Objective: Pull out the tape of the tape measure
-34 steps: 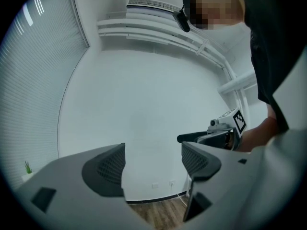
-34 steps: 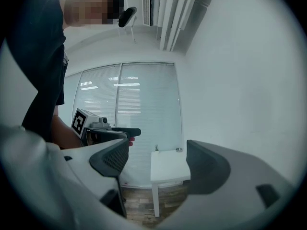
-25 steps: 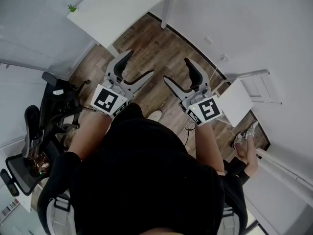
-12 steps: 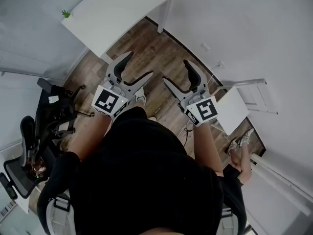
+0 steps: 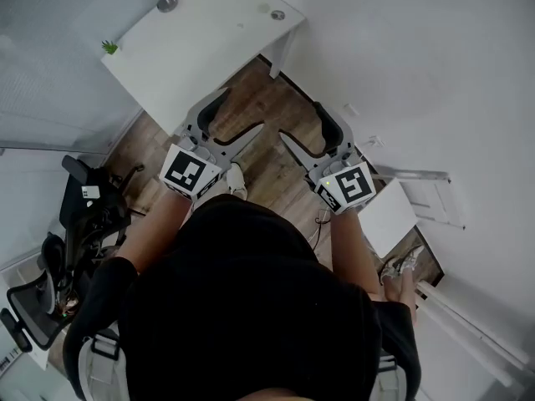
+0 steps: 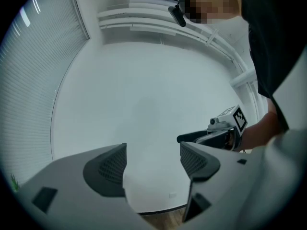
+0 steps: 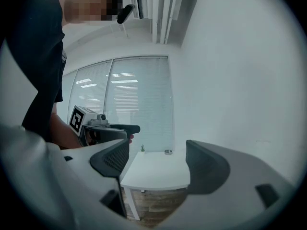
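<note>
While the head view looks down, the left claw (image 5: 238, 115) and right claw (image 5: 303, 124) hang over wooden floor (image 5: 261, 94), near the white counter (image 5: 209, 44). What may be the tape measure (image 5: 167, 3) sits at the counter's far edge. In the left gripper view the jaws stand apart, empty, facing wall (image 6: 144, 104). The right gripper view shows the same, with its jaws facing the counter.

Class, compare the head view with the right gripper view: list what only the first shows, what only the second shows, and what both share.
Only the head view shows the black office chair and the marker cube on the right gripper.

Only the right gripper view shows the window blinds behind the table.

Both show the white table with its small green plant, the left gripper, and the right gripper's jaws, which stand apart with nothing between them.
</note>
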Available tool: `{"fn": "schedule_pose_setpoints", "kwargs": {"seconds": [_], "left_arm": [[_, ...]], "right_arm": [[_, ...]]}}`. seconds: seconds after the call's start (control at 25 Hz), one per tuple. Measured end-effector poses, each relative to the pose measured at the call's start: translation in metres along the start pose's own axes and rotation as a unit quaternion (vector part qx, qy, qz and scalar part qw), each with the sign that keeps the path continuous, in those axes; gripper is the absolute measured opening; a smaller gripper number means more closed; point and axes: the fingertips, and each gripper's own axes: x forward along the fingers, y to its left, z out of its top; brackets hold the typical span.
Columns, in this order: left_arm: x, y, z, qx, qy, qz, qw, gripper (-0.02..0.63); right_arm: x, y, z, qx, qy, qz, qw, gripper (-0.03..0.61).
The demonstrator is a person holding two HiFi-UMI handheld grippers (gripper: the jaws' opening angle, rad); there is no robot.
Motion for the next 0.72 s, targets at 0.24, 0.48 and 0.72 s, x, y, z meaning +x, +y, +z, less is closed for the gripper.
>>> {"fn": "schedule_pose_setpoints", "kwargs": {"seconds": [0.24, 0.48, 0.72], "left_arm": [[0.033, 0.069, -0.007, 0.002, 0.011, 0.006, 0.9999, 0.347], [0.06, 0.109, -0.013, -0.009, 0.019, 0.013, 0.9997, 0.345], [0.099, 0.133, -0.024, -0.03, 0.023, 0.053, 0.9979, 0.344]], "right_arm": [[0.066, -0.04, -0.004, 0.009, 0.005, 0.006, 1.0, 0.357], [0.11, -0.07, -0.011, 0.015, 0.018, 0.024, 0.999, 0.357], [0.13, -0.118, -0.024, 0.022, 0.031, 0.061, 0.997, 0.357]]}}
